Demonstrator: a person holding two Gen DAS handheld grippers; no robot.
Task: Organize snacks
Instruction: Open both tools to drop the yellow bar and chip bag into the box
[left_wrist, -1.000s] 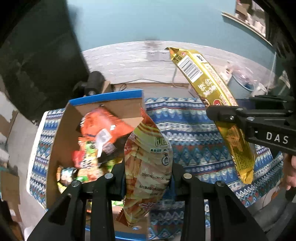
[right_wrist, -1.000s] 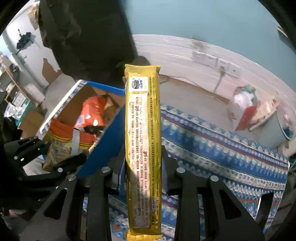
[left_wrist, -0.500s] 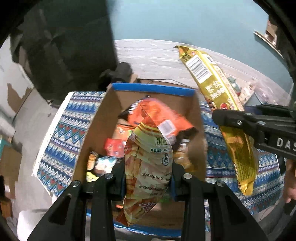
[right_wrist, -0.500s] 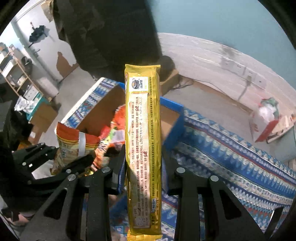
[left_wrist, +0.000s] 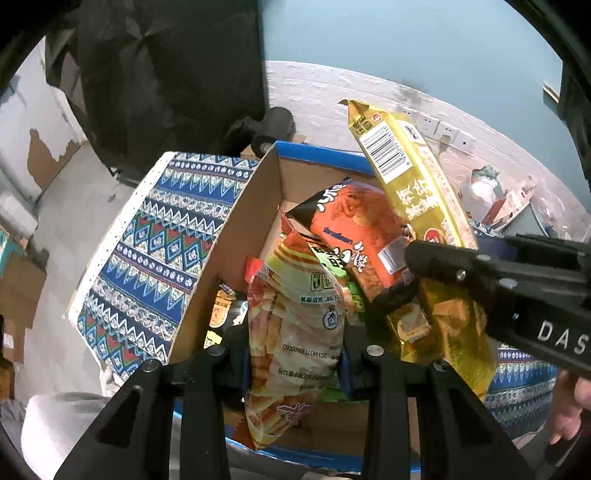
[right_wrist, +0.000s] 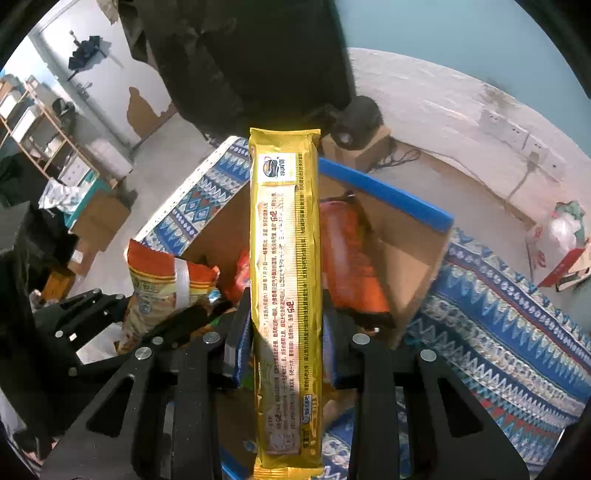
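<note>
Over the blue-edged cardboard box (left_wrist: 236, 236), left gripper (left_wrist: 295, 365) pinches a crinkly orange-yellow snack bag (left_wrist: 295, 332) mid-body (light, crushable), right gripper (right_wrist: 282, 354) clamps a long stiff gold foil packet (right_wrist: 284, 277) low, likely slippery.

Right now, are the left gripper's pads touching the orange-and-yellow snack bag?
Touching. The left wrist view shows the left gripper with both pads pressed against the sides of the orange-and-yellow snack bag, which hangs over the cardboard box.

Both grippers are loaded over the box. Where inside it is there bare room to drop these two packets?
Bare cardboard floor shows at the near end of the box, just inside its near blue rim. A small bare patch lies at the far end below the far wall. The middle is crowded: the orange bag lies on a heap of small packets.
</note>
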